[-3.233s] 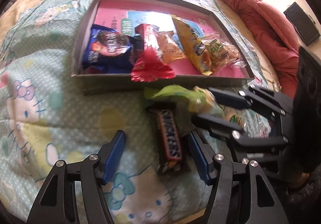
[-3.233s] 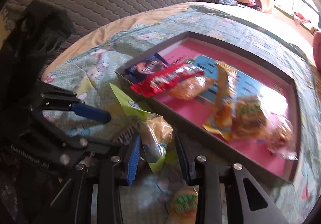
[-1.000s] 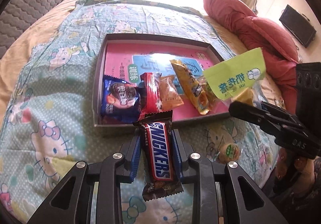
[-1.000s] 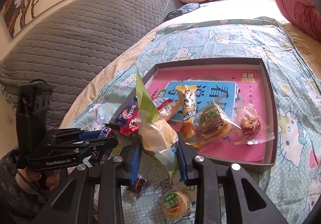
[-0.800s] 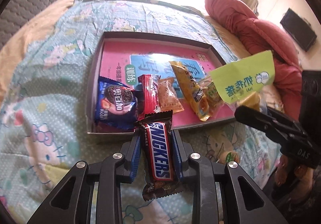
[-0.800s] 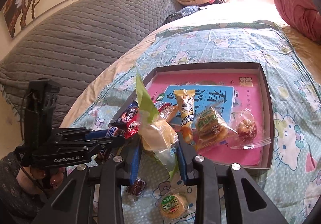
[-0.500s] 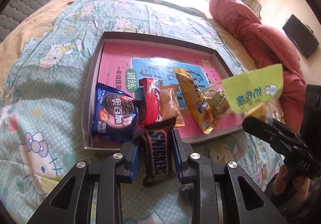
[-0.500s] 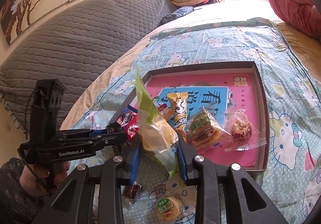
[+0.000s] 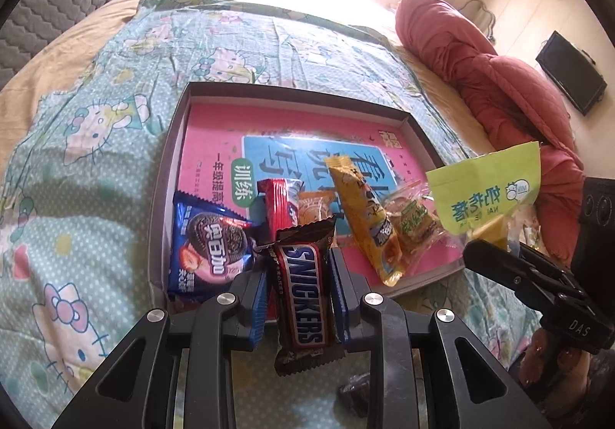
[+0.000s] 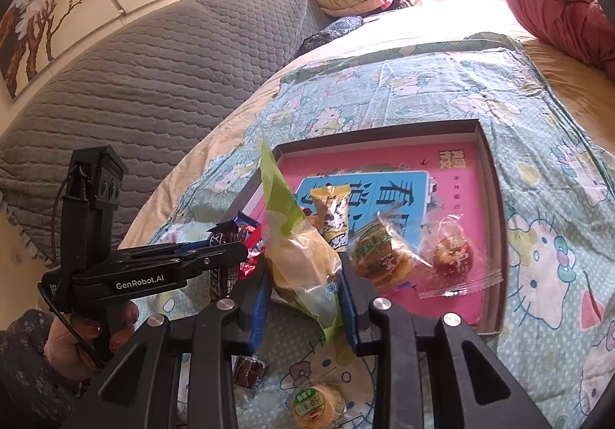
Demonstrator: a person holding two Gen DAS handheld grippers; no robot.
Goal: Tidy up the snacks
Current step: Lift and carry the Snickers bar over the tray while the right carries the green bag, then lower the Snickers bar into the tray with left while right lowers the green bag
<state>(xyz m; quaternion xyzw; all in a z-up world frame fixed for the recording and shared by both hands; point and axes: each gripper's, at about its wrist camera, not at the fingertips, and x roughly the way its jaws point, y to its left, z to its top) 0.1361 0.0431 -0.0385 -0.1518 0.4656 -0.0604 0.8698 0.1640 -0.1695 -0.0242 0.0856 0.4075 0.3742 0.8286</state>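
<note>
My left gripper (image 9: 298, 294) is shut on a brown Snickers bar (image 9: 303, 294), held in the air over the near edge of the grey tray (image 9: 169, 167). My right gripper (image 10: 303, 298) is shut on a clear bag with a green header (image 10: 303, 263) and a yellow snack inside, just before the tray's near left corner (image 10: 494, 213). In the left wrist view that green-topped bag (image 9: 488, 190) hangs at the right above the right gripper's black fingers (image 9: 511, 271). The tray, lined pink, holds an Oreo pack (image 9: 209, 244), a red bar (image 9: 280, 206), a yellow pack (image 9: 365, 221) and several clear-wrapped pastries.
A round green-labelled pastry (image 10: 317, 404) and a small dark wrapped candy (image 10: 250, 371) lie on the cartoon-print sheet (image 10: 546, 236) near me. A red quilt (image 9: 499, 83) is bunched at the right, a grey padded headboard (image 10: 153, 75) at the left. A hand (image 10: 77, 333) grips the left tool.
Both grippers rose from the sheet with their snacks. Over the last second the left gripper carried the Snickers bar forward over the tray's near edge; the right one barely moved.
</note>
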